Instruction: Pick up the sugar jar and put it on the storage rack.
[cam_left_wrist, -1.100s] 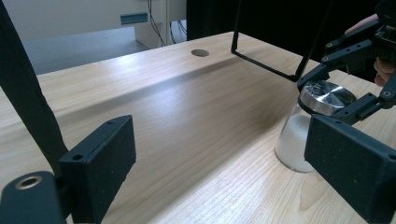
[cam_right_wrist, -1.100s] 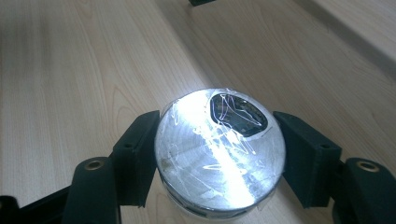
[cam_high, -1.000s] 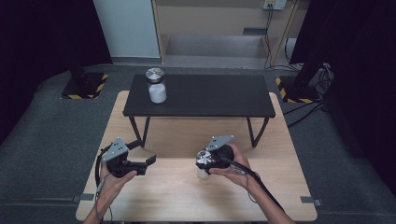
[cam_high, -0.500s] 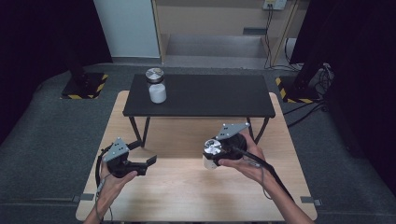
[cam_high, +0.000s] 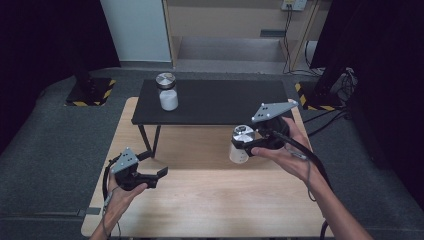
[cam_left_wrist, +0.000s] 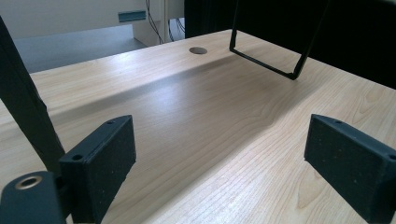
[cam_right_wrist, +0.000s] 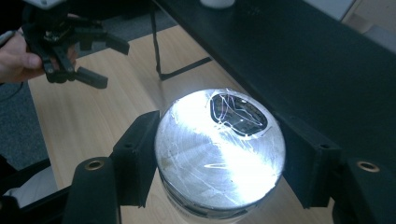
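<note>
The wooden bench (cam_high: 210, 200) carries a low black shelf (cam_high: 220, 102) on thin metal legs, standing across its far half. On the shelf's left end stands a glass jar (cam_high: 167, 92) with a metal lid, holding white contents. The right gripper (cam_high: 248, 145) is held above the bench, just in front of the shelf's right half, with its jaws clamped on either side of a second jar (cam_high: 240, 145), also metal-lidded and white below; this jar hangs clear of the bench surface. In the right gripper view the jar's shiny lid (cam_right_wrist: 219, 154) sits squarely between the two black pads. The left gripper (cam_high: 155, 167) sits low over the bench's near left, jaws spread wide with nothing between them.
</note>
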